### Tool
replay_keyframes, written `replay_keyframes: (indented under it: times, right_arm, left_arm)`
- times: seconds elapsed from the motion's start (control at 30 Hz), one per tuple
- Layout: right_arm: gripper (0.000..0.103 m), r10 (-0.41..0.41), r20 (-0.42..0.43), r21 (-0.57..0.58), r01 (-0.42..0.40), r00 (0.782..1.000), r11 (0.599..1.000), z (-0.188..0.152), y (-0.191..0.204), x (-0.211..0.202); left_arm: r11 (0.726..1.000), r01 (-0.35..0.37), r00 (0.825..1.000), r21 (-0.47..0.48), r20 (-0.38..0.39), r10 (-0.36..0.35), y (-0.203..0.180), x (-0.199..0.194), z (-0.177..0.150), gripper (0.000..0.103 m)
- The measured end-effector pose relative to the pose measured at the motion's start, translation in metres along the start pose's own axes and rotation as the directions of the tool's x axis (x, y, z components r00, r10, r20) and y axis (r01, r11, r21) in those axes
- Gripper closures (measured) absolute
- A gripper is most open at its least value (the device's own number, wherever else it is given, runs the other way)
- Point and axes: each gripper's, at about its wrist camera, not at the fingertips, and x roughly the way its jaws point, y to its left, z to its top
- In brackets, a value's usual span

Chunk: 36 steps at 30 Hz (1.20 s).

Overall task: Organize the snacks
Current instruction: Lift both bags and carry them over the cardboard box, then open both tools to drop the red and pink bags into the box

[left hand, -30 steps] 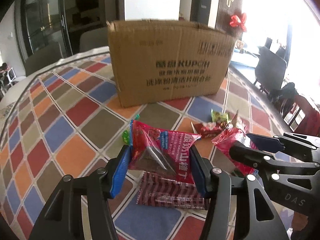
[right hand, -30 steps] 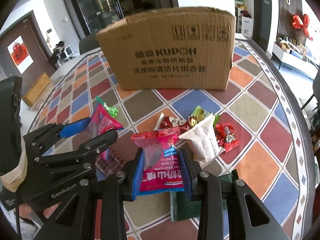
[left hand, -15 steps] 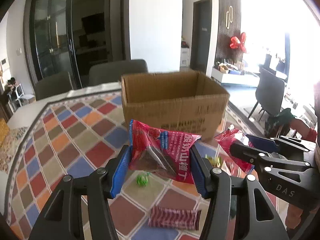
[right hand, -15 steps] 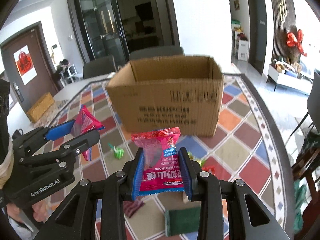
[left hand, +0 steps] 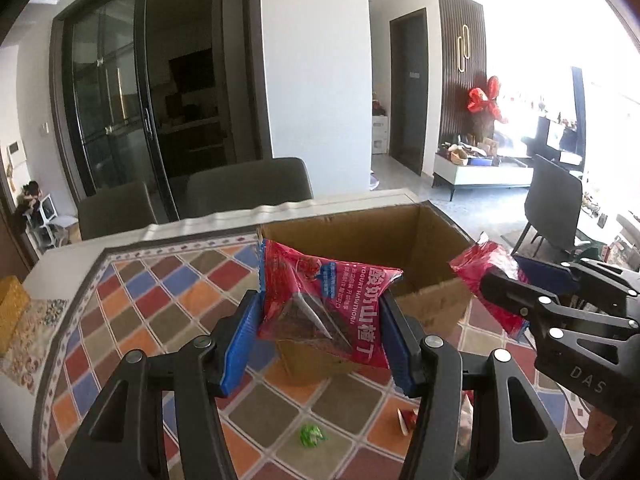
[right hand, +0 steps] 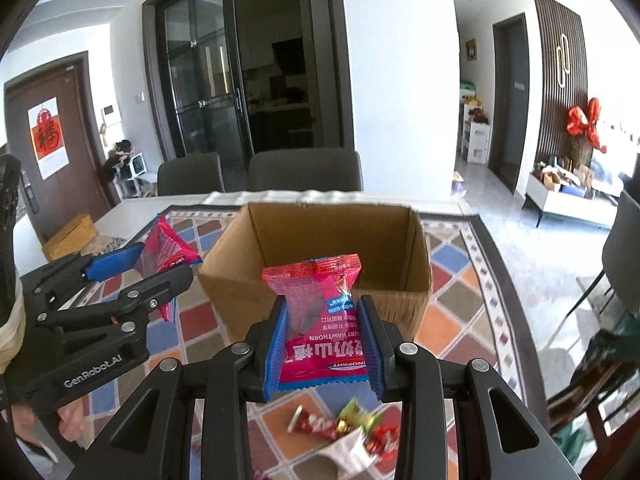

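Both hands are in the carrying step: each tool is clamped on a snack packet and held above the desk, short of the open brown cardboard box [right hand: 320,264].

The left tool [left hand: 320,320] has its blue pads pressed on either side of a red plastic hawthorn-snack packet with white lettering [left hand: 324,312], which sits crosswise between the jaws, its top edge in line with the box's near rim in the left wrist view. The right tool [right hand: 322,344] grips a second, pink-red packet of the same kind [right hand: 320,320] held upright, its crimped top edge showing against the inside of the box. Neither packet is over the opening yet, as far as these views tell; the box looks empty in the part that shows.

On the desk, covered by a cloth of coloured diamonds [left hand: 132,308], loose sweets remain: a small green wrapped candy [left hand: 312,435] and a cluster of red and green wrappers [right hand: 352,428].

The next move probably calls for bringing each packet forward over the box's rim, clear of the cardboard wall, then letting the jaws part so it drops in. The two tools are close together, so they likely need to go in beside one another or in turn.
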Motion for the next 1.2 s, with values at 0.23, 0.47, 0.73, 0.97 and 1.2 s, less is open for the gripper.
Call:
replay_keyframes:
  times: [0.23,0.47,0.73,0.97,1.2]
  right_arm:
    - [0.068,-0.021,0.019,-0.039,0.022,1.0,0.999,0.023,0.0,0.014]
    - [0.068,-0.054,-0.006,-0.055,0.054,0.999,0.997,0.04,-0.007,0.041]
    - [0.065,-0.078,-0.045,-0.052,0.075,0.996,0.996,0.05,-0.015,0.067]
    - [0.047,-0.103,-0.035,-0.068,0.101,0.994,0.993,0.051,-0.019,0.063]
    - [0.047,-0.091,-0.01,-0.07,0.09,0.996,0.994,0.047,-0.016,0.043]
  left_arm:
    - [1.0,-0.01,1.0,0.013,-0.01,0.011,0.004,0.023,0.021,0.046]
    - [1.0,-0.017,0.999,0.023,-0.051,0.018,0.009,0.057,0.038,0.046]
    - [0.999,-0.03,0.993,0.026,-0.111,0.033,0.01,0.085,0.044,0.039]
    - [0.998,-0.052,0.995,0.033,-0.08,0.055,0.009,0.072,0.042,0.031]
    - [0.998,-0.051,0.998,0.039,-0.031,0.052,0.006,0.041,0.041,0.027]
